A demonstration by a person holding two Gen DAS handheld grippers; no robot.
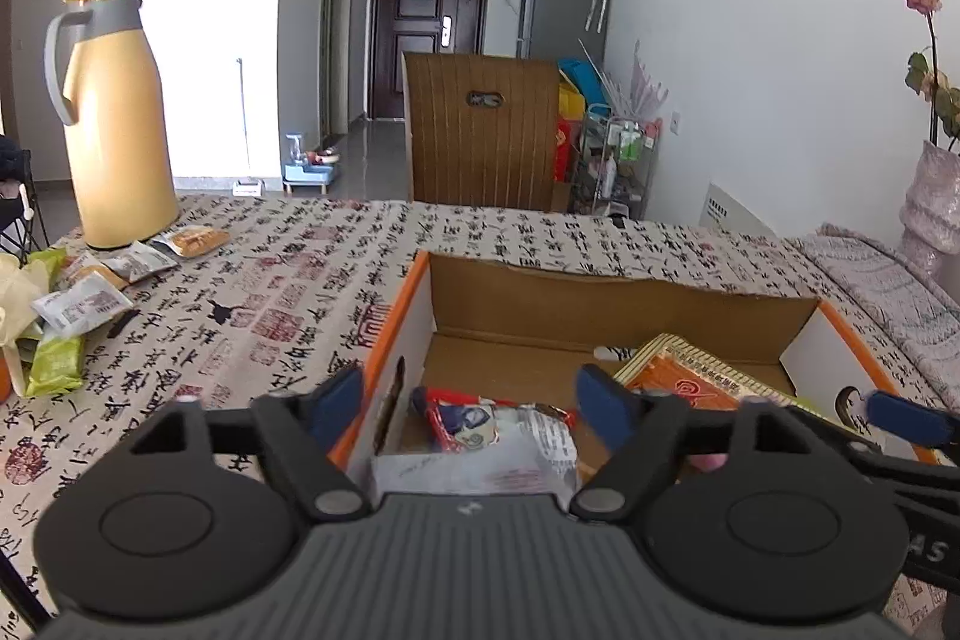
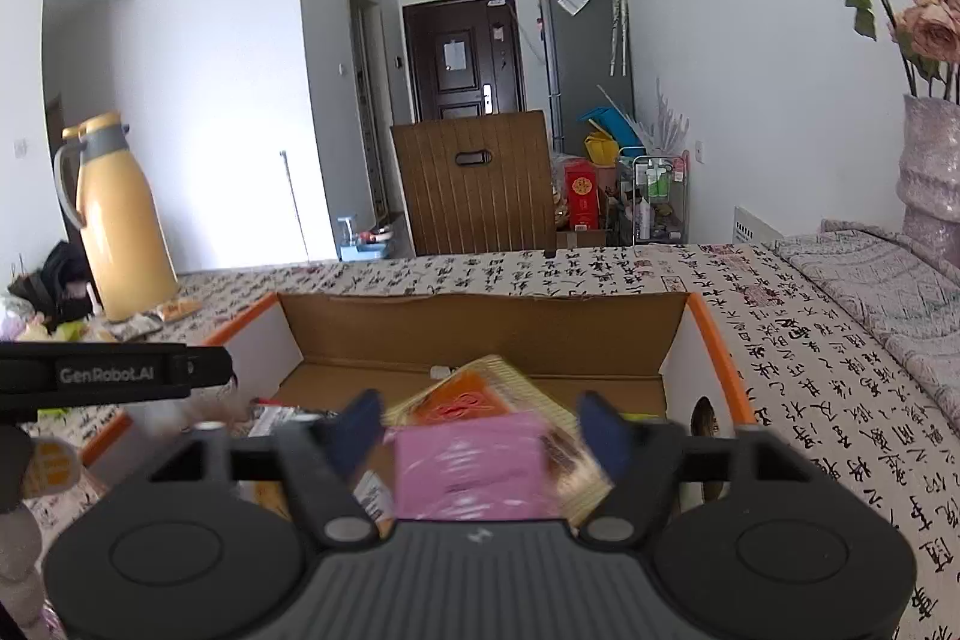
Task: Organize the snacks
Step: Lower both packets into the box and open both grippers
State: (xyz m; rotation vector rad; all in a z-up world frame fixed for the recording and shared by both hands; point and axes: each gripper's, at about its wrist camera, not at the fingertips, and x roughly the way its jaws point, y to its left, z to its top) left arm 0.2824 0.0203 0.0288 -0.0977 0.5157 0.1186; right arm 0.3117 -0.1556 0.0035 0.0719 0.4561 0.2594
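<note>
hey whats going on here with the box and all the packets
A person is sorting snacks into a cardboard box on the table, with a hand-held gripper in each hand. The left hand-held gripper is open over a red and white packet in the box. The right hand-held gripper is open too, with a pink packet between its fingers, over an orange packet. More packets lie loose beside the yellow thermos.

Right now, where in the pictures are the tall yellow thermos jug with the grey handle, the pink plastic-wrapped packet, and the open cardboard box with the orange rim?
Yellow thermos jug (image 1: 117,129): left wrist view, middle of body.
Pink packet (image 2: 474,466): right wrist view, front face.
Cardboard box (image 2: 480,334): right wrist view, inner back wall.
</note>
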